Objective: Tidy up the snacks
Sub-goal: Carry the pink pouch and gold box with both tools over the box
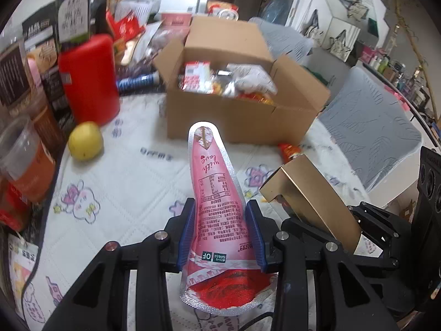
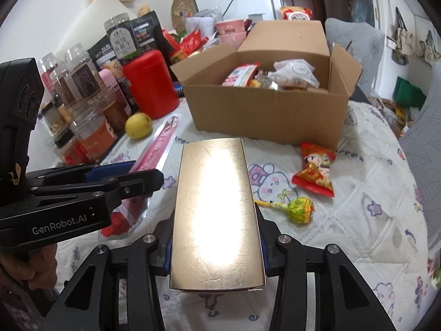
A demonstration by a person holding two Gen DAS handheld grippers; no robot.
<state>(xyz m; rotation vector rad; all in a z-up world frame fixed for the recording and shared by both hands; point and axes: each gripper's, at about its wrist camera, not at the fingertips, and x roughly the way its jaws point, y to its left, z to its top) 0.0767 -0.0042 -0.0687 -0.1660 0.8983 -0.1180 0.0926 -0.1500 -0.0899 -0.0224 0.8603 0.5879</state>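
Snacks fill the cardboard box [image 2: 264,110] on a quilted cloth [image 2: 358,207]; left tongs [image 1: 220,229] clamp a pink pouch [image 1: 215,193], right tongs [image 2: 216,237] a gold box [image 2: 215,207].

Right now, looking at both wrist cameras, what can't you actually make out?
- Gold box front, right wrist view: glare washes out any print.
- Cardboard box contents, left wrist view: blurred, the lower layers hidden by its wall.
- Pink pouch bottom, left wrist view: the print is too small to read.
- Jar label, left wrist view: blurred.

A pink foil snack pouch [image 1: 217,193] and a gold box [image 2: 217,209] are held raised before the open, snack-filled cardboard box [image 2: 264,113].
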